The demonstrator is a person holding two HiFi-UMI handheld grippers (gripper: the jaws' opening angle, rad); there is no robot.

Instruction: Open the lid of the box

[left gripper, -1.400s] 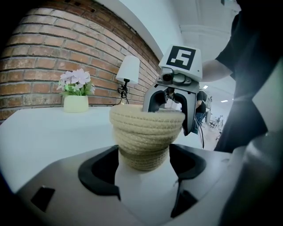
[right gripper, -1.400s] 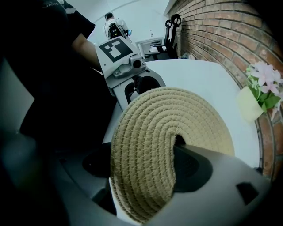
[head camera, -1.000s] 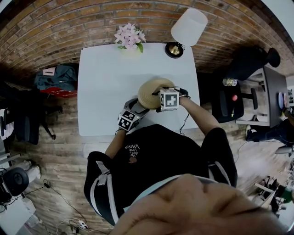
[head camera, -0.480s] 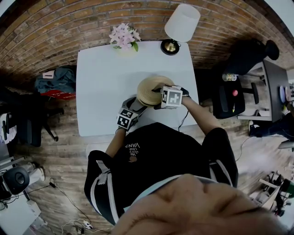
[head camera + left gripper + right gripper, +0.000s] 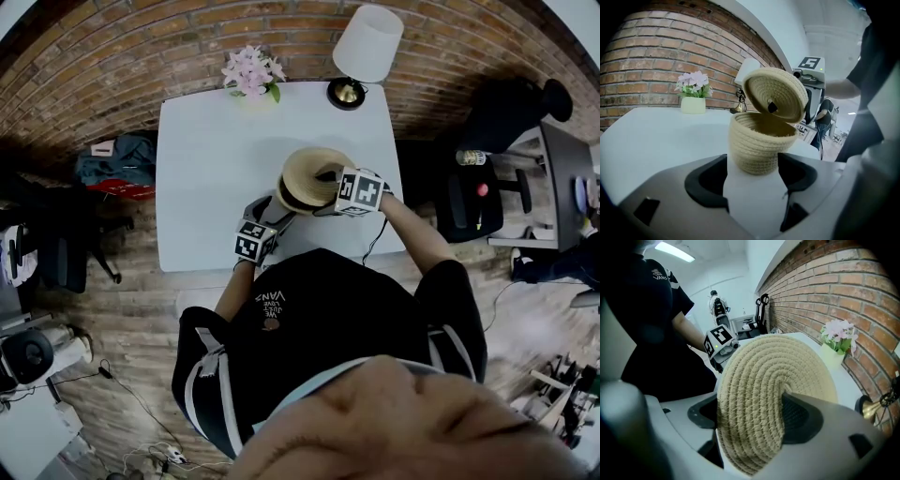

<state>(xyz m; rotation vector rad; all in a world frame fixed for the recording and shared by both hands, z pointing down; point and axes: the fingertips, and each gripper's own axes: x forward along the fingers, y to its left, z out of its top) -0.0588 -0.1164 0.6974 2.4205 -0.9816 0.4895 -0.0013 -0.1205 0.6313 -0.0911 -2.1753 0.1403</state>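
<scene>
Box [image 5: 757, 143] on table [image 5: 216, 169], lid [image 5: 776, 93] tilted above it, flowers [image 5: 248, 70] and lamp [image 5: 366, 47] behind

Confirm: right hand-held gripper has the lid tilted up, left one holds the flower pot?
No: the left gripper view shows the left hand-held gripper holding the woven box, not the flower pot. Right hand-held gripper does have the lid tilted up.

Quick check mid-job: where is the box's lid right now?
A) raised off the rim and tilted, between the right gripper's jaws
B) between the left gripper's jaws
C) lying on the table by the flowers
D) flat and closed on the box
A: the lid stands tilted between the jaws of the right gripper, and the left gripper view shows the box open beneath it.
</scene>
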